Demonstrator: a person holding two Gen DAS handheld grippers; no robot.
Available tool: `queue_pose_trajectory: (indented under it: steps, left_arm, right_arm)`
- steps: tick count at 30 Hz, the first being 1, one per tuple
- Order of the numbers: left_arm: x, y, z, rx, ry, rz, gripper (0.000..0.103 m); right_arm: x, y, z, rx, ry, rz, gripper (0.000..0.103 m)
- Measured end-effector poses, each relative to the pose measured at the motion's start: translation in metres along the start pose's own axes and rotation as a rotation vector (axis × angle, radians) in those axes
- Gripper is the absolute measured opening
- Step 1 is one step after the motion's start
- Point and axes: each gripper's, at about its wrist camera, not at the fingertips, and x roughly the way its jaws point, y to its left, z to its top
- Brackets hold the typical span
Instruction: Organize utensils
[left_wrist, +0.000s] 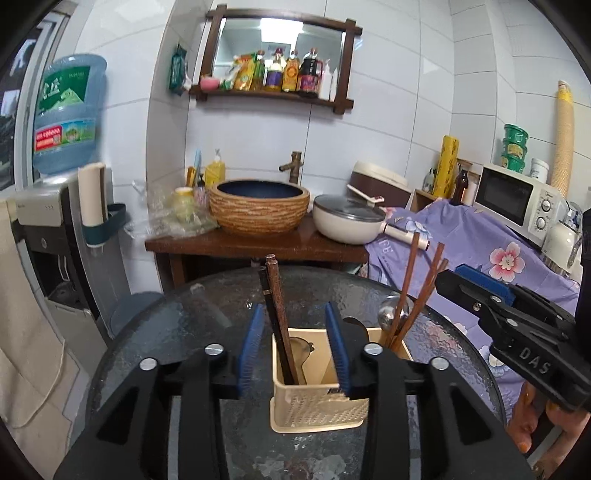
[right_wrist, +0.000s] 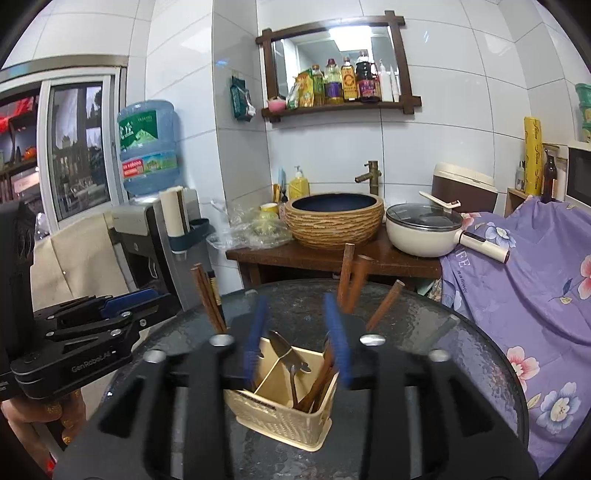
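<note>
Cream perforated plastic utensil holder (left_wrist: 319, 400) seen standing on dark round glass surface (left_wrist: 192, 325), just beyond left tool (left_wrist: 301, 343).

Left tool's blue pads parted, nothing gripped; dark brown wooden chopsticks (left_wrist: 275, 306) seen upright between them.

Right tool (right_wrist: 301, 332) likewise parted, empty; reddish-brown chopsticks (right_wrist: 349, 280) and steel spoon (right_wrist: 282, 349) seen in holder's compartments.

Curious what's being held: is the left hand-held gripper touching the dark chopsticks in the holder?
Apart. The right wrist view shows the left hand-held gripper ending short of the dark chopsticks.
</note>
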Motion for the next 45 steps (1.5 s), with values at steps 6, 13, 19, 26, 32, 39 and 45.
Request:
queue_pose_trajectory:
  steps: [6,13,19,26,32,39,45]
  left_arm:
    - [-0.052,0.012,-0.037,-0.001,-0.086,0.036,0.083]
    - [-0.111,0.023,-0.11,-0.024,-0.17,0.101,0.096]
    - [-0.14,0.017,-0.173,-0.075,-0.098,0.105,0.096]
    - [-0.19,0.002,-0.23,0.007,-0.122,0.173,0.096]
    - [-0.22,0.002,-0.253,0.01,-0.104,0.197,0.096]
    - [-0.227,-0.008,-0.264,0.018,-0.098,0.175,0.096]
    - [-0.232,-0.013,-0.264,0.016,-0.116,0.173,0.096]
  right_arm:
    - [-0.047,0.01,-0.03,-0.005,-0.022,-0.006,0.069]
    - [-0.121,0.037,-0.112,-0.063,-0.104,-0.032,0.097]
    - [-0.172,0.065,-0.183,-0.104,-0.134,-0.089,0.097]
    - [-0.228,0.088,-0.238,-0.171,-0.119,-0.131,0.097]
    - [-0.259,0.092,-0.254,-0.176,-0.11,-0.134,0.097]
    - [-0.274,0.099,-0.259,-0.161,-0.123,-0.129,0.097]
    - [-0.277,0.102,-0.255,-0.178,-0.153,-0.138,0.097]
